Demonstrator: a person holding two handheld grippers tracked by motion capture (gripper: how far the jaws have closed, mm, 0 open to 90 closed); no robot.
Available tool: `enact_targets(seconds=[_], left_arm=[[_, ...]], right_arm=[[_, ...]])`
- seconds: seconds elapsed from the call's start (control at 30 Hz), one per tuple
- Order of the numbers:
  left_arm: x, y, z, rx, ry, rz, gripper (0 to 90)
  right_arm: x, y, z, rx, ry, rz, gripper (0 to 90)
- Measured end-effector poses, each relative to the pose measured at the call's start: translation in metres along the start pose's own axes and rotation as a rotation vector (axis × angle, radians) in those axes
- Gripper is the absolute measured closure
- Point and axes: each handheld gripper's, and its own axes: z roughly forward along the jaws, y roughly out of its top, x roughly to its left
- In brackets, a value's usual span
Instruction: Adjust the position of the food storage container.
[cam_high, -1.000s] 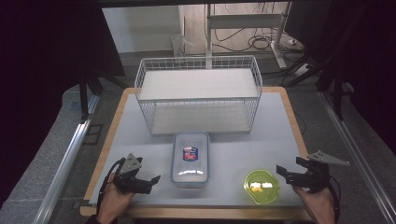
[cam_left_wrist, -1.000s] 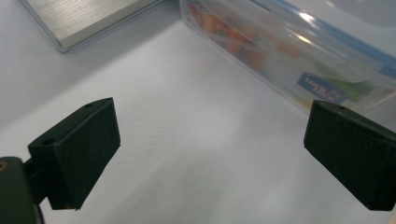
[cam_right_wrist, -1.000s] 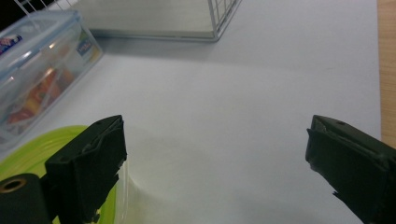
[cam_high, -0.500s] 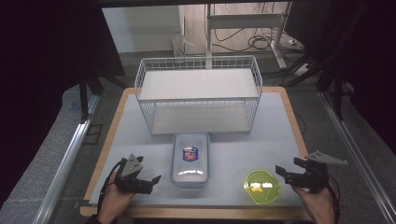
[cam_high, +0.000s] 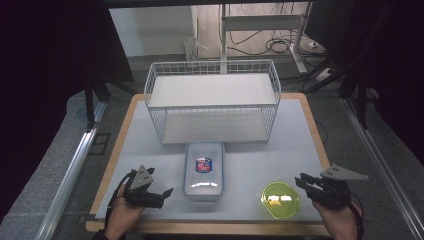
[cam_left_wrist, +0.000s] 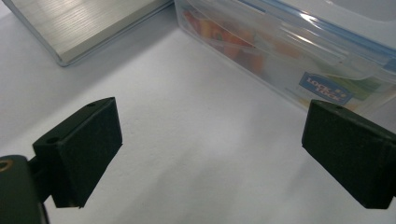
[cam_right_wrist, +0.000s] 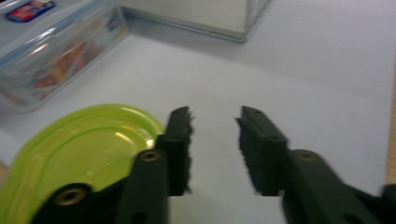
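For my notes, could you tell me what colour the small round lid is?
Translucent yellow-green lid, clearest in the high view.

Clear box's (cam_left_wrist: 289, 51) contents blurred.

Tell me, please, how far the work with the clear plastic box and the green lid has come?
Nothing looks done yet. The clear plastic lidded box and the round yellow-green lid lie on the white table, outside the white wire basket. The left gripper and right gripper are open, holding nothing. All handling seems left.
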Motion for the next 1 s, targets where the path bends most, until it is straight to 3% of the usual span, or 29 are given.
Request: enact_targets(seconds=[0.03, 0.07, 0.17, 0.3, 0.43, 1.0], left_arm=[[0.000, 0.000, 0.000, 0.000, -0.002, -0.001, 4.9], [0.000, 0.000, 0.000, 0.000, -0.003, -0.003, 5.0], [0.000, 0.000, 0.000, 0.003, -0.006, -0.005, 5.0], [0.000, 0.000, 0.000, 0.002, -0.005, -0.004, 5.1], [0.000, 0.000, 0.000, 0.002, -0.004, -0.008, 5.2], [0.000, -0.001, 0.002, 0.020, -0.003, -0.003, 5.4]], right_arm=[[0.000, 0.000, 0.000, 0.000, 0.000, 0.000, 75.6], [0.008, 0.003, -0.001, 0.004, 0.030, -0.041, 84.1], [0.015, 0.004, -0.001, 0.013, 0.061, -0.064, 89.4], [0.030, 0.006, -0.002, 0.033, 0.101, -0.094, 89.8], [0.047, 0.002, -0.003, 0.054, 0.172, -0.117, 89.8], [0.076, -0.016, -0.008, 0.113, 0.309, -0.149, 89.9]])
